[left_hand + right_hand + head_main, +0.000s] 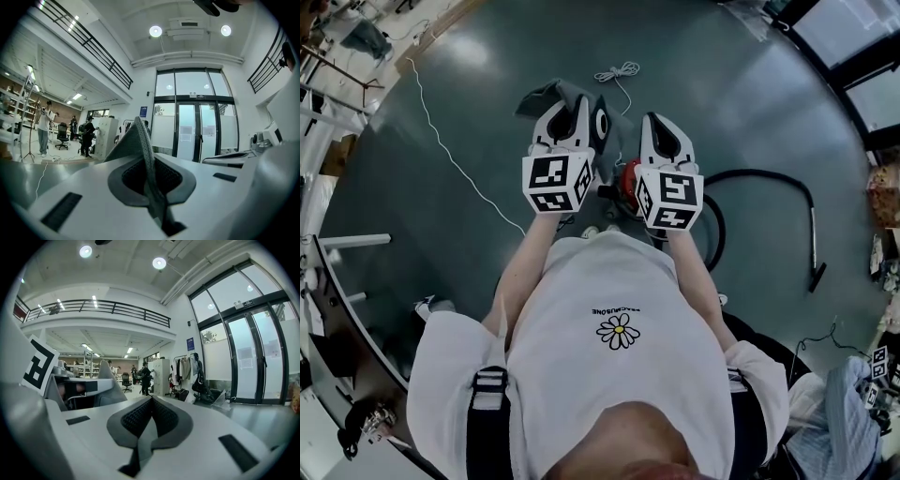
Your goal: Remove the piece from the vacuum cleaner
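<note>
A grey mesh fabric piece (546, 97) is pinched in my left gripper (572, 105), raised in front of the person's chest. In the left gripper view the piece (133, 140) sticks up from between the closed jaws of my left gripper (146, 164). My right gripper (659, 124) is held beside it at the same height, shut with nothing between its pads. The right gripper view shows my right gripper (151, 401) with its pads meeting, and the grey piece (107, 383) off to its left. The red vacuum cleaner (627, 180) sits on the floor below, mostly hidden by both grippers.
The vacuum's black hose (787, 178) curves over the floor at the right. A white cable (459, 169) runs across the floor at the left, with a coiled cord (617, 71) further ahead. Shelving (328, 112) lines the left side. People (44, 126) stand far off, near a white cabinet (107, 133).
</note>
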Demonstrator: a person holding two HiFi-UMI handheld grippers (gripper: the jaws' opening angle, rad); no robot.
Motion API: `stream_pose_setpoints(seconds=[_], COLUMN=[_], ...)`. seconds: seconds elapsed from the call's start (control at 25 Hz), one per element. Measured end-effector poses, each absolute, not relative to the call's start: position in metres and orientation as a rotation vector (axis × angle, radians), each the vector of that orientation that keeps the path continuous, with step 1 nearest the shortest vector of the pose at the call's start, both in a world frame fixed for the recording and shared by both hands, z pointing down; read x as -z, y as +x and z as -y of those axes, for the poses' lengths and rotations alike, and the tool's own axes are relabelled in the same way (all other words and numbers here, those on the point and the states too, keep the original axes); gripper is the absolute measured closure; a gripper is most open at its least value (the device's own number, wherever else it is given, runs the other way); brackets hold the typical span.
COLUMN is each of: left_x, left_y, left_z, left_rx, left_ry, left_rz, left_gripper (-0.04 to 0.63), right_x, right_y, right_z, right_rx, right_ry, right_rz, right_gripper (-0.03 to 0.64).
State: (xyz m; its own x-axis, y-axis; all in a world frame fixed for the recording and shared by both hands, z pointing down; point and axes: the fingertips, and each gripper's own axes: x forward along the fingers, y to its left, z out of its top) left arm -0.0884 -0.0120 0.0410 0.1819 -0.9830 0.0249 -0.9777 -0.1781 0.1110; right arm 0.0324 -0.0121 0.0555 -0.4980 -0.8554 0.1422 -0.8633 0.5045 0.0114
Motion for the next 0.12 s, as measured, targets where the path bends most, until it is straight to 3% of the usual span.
stream_pose_setpoints(seconds=[0.12], left_x=[-0.0398], left_y=[-0.0926], left_z=[0.0151], left_rx=[0.095], left_ry=[2.336], left_rz=[1.950], left_gripper=[0.580], right_x=[-0.0575], right_y=[0.0279], right_z=[0.0130], right_rx=[-0.086], right_ry=[1.496], right_rz=[2.612], right_gripper=[0.604])
